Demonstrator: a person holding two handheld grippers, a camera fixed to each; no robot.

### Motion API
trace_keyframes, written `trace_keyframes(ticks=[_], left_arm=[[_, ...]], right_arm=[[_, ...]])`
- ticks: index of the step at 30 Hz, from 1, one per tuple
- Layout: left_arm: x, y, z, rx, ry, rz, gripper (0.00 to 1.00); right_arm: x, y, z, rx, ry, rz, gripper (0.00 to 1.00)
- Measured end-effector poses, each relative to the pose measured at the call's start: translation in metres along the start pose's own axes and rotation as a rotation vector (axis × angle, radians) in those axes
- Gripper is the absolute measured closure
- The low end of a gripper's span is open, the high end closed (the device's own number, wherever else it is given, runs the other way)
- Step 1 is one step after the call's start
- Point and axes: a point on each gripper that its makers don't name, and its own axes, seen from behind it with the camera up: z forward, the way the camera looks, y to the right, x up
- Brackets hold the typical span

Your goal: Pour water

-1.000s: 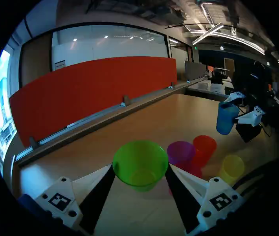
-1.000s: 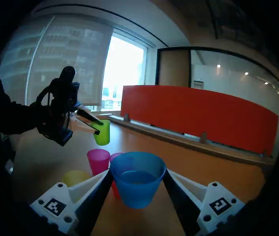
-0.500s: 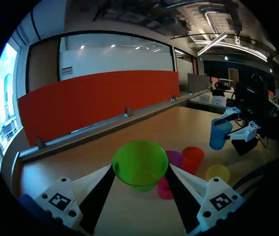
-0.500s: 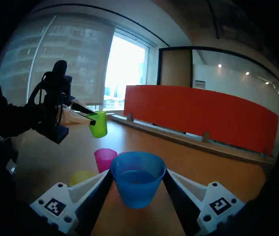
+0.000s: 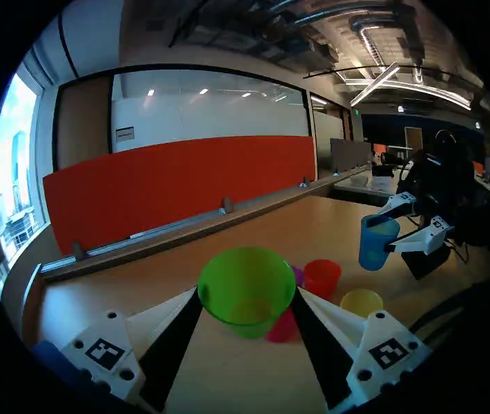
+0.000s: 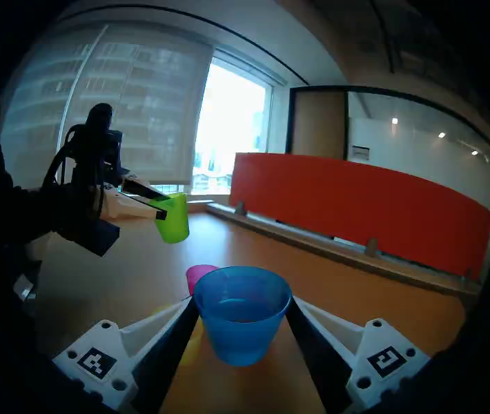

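A long wooden table (image 5: 293, 207) is running beside an orange partition (image 5: 176, 179) in an open office, under a ceiling of bare ducts and strip lights.

In the left gripper view, the left gripper (image 5: 246, 303) is holding a green cup (image 5: 246, 272), both fingers pressing on its sides just under the rim. The cup is standing upright, long axis vertical, mouth facing up. Its bottom is looking pale, but through the tinted plastic I cannot tell whether any water is lying there. Below and beyond it a red cup (image 5: 321, 276), a yellow cup (image 5: 361, 302) and a pink cup (image 5: 283, 330) are sitting close together on the table. Off to the right and farther away, the right gripper (image 5: 391, 228) is carrying a blue cup (image 5: 376, 245), also upright and lifted off the table.

In the right gripper view, the right gripper's fingers are closing on either side of the blue cup (image 6: 242, 324), which is holding water roughly halfway up and pointing its mouth straight up. The green cup is hanging up and to the left, well apart, in the left gripper, with a dark sleeve (image 6: 10, 214) behind it and a bright window (image 6: 234, 131) beyond.

The pour is probably turning on that gap: the green cup is lying left of and beyond the blue one, both axes vertical, so the blue cup is likely needing to travel leftward and tip its rim toward the green mouth.
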Motion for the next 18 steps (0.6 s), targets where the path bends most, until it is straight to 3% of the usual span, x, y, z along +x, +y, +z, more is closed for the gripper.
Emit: trace_keyframes(ticks=[18], left_arm=[[-0.005,0.033,-0.041,-0.011,0.044,-0.053,0.13]], right_arm=[[0.012,-0.034,0.002,0.043,0.028,0.005,0.09]])
